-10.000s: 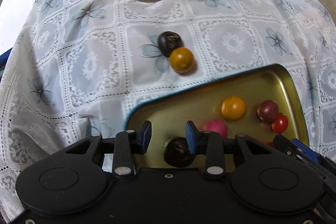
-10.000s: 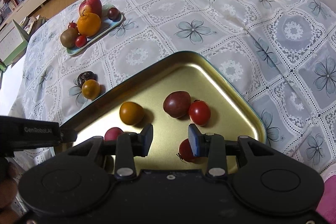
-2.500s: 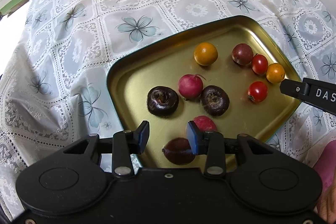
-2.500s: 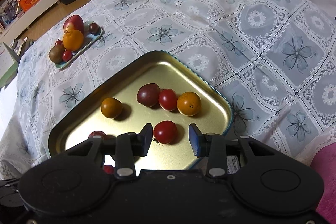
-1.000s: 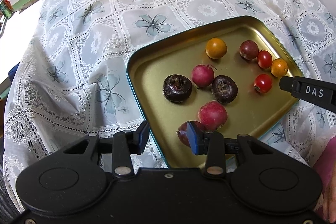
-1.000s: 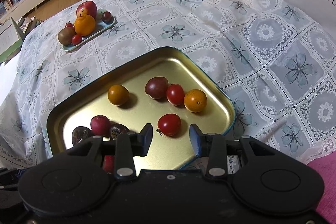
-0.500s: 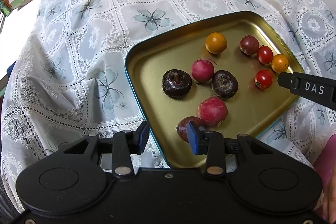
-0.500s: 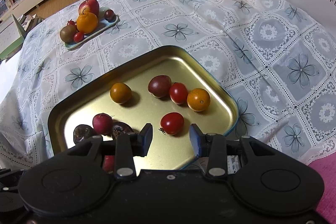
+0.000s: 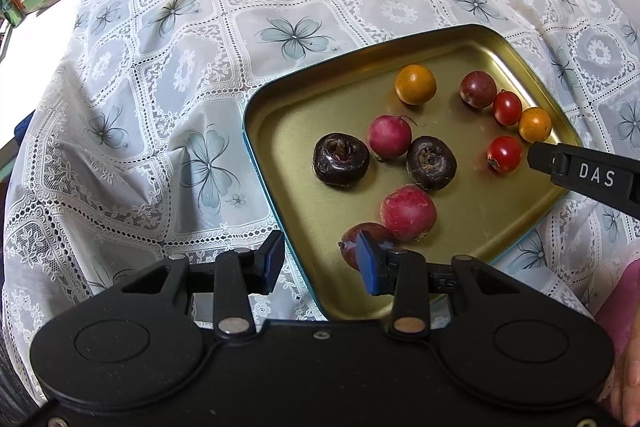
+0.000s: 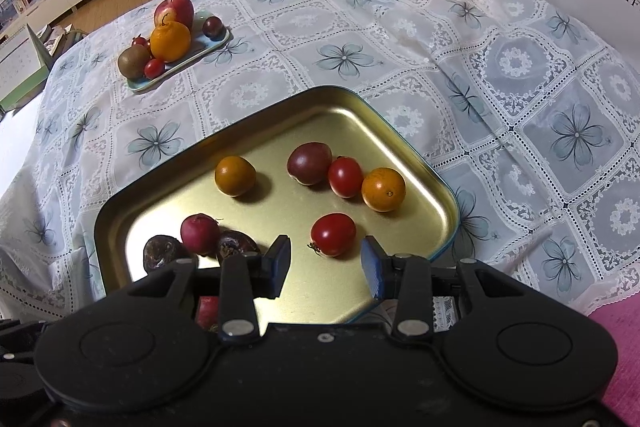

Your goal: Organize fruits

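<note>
Both grippers hover empty over the near edge of the gold tray [image 9: 280,99], which sits on the lace-covered bench. The left gripper [image 9: 318,263] has its fingers spread wide; so does the right gripper [image 10: 325,263], with a red tomato [image 10: 333,233] just ahead of its gap. The small fruits all seem gathered in the tray — any further pick should straddle one fruit squarely and close gently, since round pieces roll. A purple fruit [image 9: 360,239] is half hidden behind the left fingers, and the far plate [image 10: 208,47] of larger fruit is too small to read well.
</note>
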